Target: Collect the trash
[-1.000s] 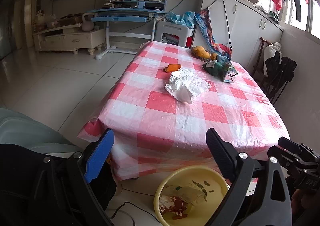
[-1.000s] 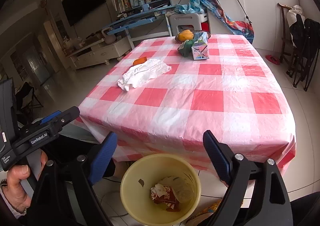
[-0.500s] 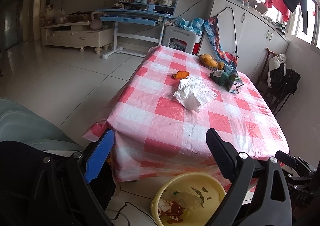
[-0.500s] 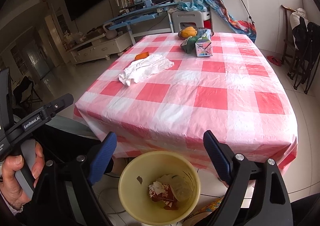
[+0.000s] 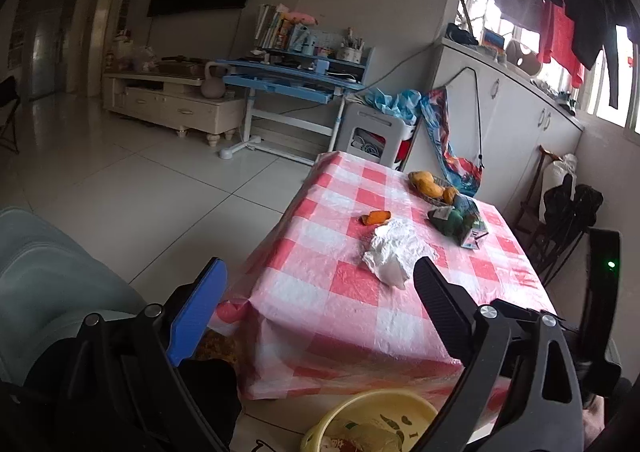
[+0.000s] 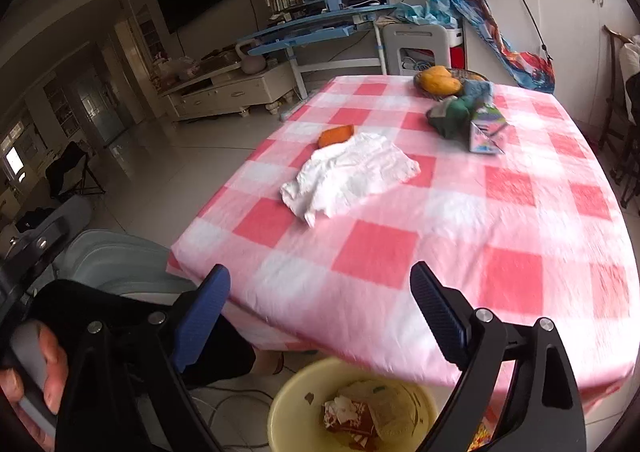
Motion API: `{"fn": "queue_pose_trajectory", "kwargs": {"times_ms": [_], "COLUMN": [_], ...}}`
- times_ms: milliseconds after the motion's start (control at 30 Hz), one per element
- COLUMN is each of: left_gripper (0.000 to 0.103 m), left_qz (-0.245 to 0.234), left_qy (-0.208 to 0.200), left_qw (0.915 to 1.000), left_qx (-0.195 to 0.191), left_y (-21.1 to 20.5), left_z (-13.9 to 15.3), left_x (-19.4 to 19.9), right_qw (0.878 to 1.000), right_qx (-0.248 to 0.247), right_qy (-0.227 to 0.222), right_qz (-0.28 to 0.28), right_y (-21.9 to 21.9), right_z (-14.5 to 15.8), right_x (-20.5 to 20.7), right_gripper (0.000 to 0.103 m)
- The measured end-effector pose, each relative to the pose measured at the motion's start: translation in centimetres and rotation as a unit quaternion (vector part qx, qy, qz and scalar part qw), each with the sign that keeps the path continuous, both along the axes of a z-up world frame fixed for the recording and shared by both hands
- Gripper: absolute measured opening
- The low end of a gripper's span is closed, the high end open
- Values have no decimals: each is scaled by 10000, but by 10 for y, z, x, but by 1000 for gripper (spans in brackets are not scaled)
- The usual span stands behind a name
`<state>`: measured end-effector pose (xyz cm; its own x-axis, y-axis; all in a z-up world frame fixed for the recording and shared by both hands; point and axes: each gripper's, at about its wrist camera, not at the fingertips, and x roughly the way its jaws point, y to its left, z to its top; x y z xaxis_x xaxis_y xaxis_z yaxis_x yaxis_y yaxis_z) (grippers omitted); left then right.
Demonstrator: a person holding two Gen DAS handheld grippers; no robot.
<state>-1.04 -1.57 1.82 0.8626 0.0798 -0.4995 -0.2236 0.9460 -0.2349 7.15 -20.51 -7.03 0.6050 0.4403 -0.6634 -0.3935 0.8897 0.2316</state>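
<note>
Yellow bin has slid lower in view; both empty claws, left claw and right claw, wide open, rose toward the white wrapper on the worktop.

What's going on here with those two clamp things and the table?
A person holds a two-finger gripper in each hand, clearing trash. Both the left gripper and the right gripper are open and empty, held over a yellow bin on the floor that already has wrappers in it. On the checked tablecloth lie a crumpled white paper, an orange scrap and a small carton.
</note>
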Motion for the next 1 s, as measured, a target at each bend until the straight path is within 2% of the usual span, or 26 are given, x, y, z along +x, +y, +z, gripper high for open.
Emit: {"fn": "queue_pose_trajectory", "kwargs": {"times_ms": [133,300,500,567,633,667,767,800,833,900,1000], "left_gripper": [91,91,91,91,91,91,91,91,91,91,91], "left_qz": [82,-33,-242,-334,-388,-417,-556,-615,-660,-806,-1168], "left_qy": [63,59,216,276,374,431,616,701,760,897,1168], "left_qw": [9996,9996,9989,9987,9984,9981,9966,9956,9948,9923,9849], "left_qx": [-248,-265,-328,-279,-195,-149,6,73,136,275,512], "left_y": [13,15,14,15,14,14,11,8,6,-2,-18], "left_z": [1,6,7,8,7,7,5,3,2,-3,-19], "left_x": [5,19,50,63,79,88,120,133,143,169,206], "right_qw": [9990,9941,9894,9904,9904,9905,9902,9903,9905,9907,9902], "right_qx": [-361,-971,-1317,-1160,-1150,-1132,-1129,-1105,-1070,-958,-848], "right_qy": [-37,30,332,532,545,501,360,339,354,462,661], "right_qz": [246,483,522,537,538,592,735,768,793,846,888], "right_y": [39,68,66,58,51,50,43,41,37,27,8], "right_z": [-3,-16,-39,-42,-42,-42,-39,-38,-37,-36,-35], "right_x": [48,99,138,148,153,152,144,143,142,140,132], "right_gripper": [88,89,91,91,90,87,58,38,25,11,8]}}
